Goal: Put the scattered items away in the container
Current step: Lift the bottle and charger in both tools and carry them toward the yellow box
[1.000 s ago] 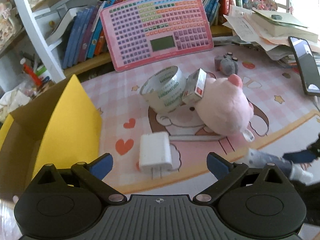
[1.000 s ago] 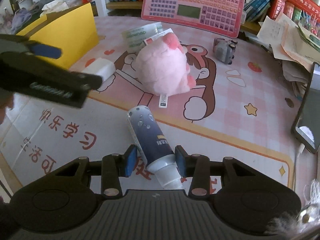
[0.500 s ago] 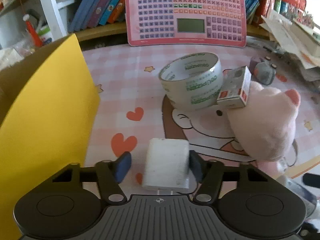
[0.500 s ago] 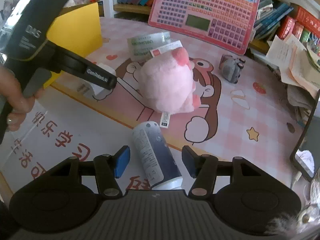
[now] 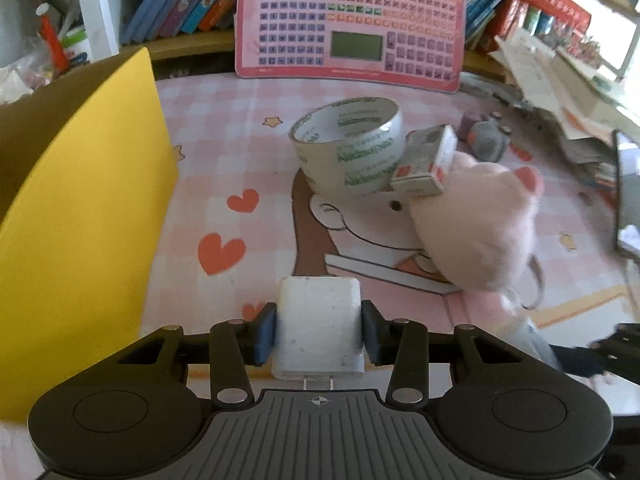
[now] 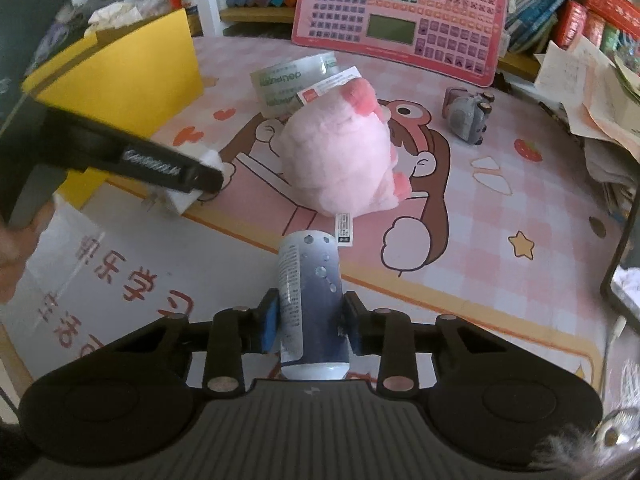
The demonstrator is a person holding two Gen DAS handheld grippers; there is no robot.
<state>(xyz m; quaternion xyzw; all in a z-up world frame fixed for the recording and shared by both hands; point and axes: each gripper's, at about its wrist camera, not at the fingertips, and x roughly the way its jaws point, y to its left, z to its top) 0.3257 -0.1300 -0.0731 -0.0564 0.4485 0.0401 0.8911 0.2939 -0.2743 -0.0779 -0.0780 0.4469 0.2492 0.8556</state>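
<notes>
Currently both grippers are closing on items beside the yellow box (image 5: 80, 216). Left gripper (image 5: 319, 338) fingers pinch the white charger (image 5: 319, 328) across its flat sides for a square hold. Right gripper (image 6: 308, 326) fingers clamp the blue tube (image 6: 310, 300) crosswise, preventing roll. Farther from the box: plush pig (image 6: 340, 160), tape roll (image 5: 348, 148).

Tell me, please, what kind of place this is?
Probably a child's study desk at home: a cartoon desk mat, children's books on a shelf behind, a pink learning keyboard and a pink plush toy.
</notes>
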